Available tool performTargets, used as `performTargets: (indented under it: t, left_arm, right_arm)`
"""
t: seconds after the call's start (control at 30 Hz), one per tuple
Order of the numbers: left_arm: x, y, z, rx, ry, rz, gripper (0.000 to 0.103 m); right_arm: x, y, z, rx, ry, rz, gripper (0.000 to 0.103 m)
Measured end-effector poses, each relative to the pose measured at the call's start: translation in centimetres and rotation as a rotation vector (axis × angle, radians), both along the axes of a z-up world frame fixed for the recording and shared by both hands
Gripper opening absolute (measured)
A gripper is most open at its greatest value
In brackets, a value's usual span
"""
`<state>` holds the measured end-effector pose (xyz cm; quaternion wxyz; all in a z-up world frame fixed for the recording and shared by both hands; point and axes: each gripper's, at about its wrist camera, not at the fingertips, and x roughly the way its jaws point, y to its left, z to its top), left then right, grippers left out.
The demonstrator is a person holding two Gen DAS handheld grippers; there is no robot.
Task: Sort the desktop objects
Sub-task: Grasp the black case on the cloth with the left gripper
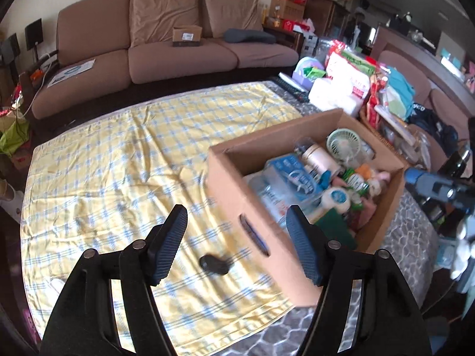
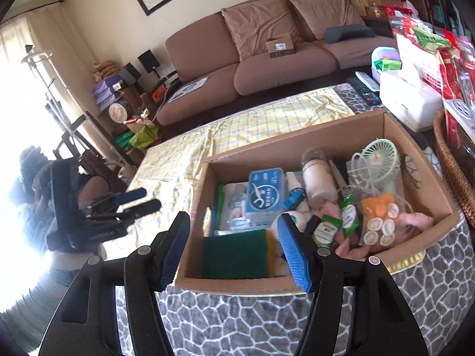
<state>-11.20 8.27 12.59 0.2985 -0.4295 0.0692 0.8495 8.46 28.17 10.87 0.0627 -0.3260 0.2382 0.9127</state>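
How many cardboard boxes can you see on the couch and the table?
2. One small closed box sits on the couch's middle seat; one big open box, full of items, stands on the table. Others may be hidden.

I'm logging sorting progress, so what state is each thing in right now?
Left gripper: open, empty.
Right gripper: open, empty.
Box: flaps open, full of items.
Black object: lying out on the yellow cloth.
Sponge: flat in the box.
Fan: in the box, upright.
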Motion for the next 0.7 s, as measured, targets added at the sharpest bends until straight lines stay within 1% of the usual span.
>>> performTargets:
  t: [0.07, 0.2, 0.3, 0.43, 0.47, 0.5, 0.53, 0.57, 0.6, 0.7]
  left_arm:
    - [0.2, -1.2, -2.1, -0.019, -0.017, 0.005, 0.064]
    - [1.1, -1.2, -5.5, -0.053, 0.013, -0.040, 0.065]
    - [1.2, -0.2, -7.2, -0.092, 0.058, -0.074, 0.065]
    - [1.0, 0.8, -8.8, -0.113, 0.069, -0.136, 0.066]
    - [1.0, 1.1, -9.3, -0.127, 0.072, -0.151, 0.063]
    - [1.0, 1.4, -9.7, -0.143, 0.073, -0.165, 0.056]
    - [1.0, 1.7, -10.2, -0.161, 0.070, -0.182, 0.033]
    - [1.0, 2.0, -10.5, -0.177, 0.073, -0.194, 0.033]
    - [1.1, 2.1, -10.6, -0.177, 0.084, -0.203, 0.033]
    - [1.2, 1.6, -10.0, -0.128, 0.080, -0.209, 0.033]
  right_arm:
    - [-0.8, -1.6, 0.2, -0.001, 0.009, 0.023, 0.064]
    - [-2.4, -4.4, 0.1, -0.002, 0.005, 0.072, 0.064]
    - [-3.1, -5.8, -0.2, 0.008, -0.006, 0.094, 0.064]
    - [-3.6, -6.3, -0.9, 0.008, -0.022, 0.100, 0.064]
    - [-3.9, -6.3, -1.1, 0.011, -0.027, 0.097, 0.064]
    - [-4.0, -6.2, -1.3, 0.012, -0.032, 0.096, 0.064]
    - [-4.2, -6.2, -1.5, 0.012, -0.036, 0.094, 0.064]
    - [-4.4, -6.2, -1.7, 0.008, -0.039, 0.093, 0.064]
    - [-4.6, -6.2, -1.9, 0.003, -0.040, 0.091, 0.064]
    - [-5.0, -6.3, -2.2, -0.006, -0.040, 0.091, 0.064]
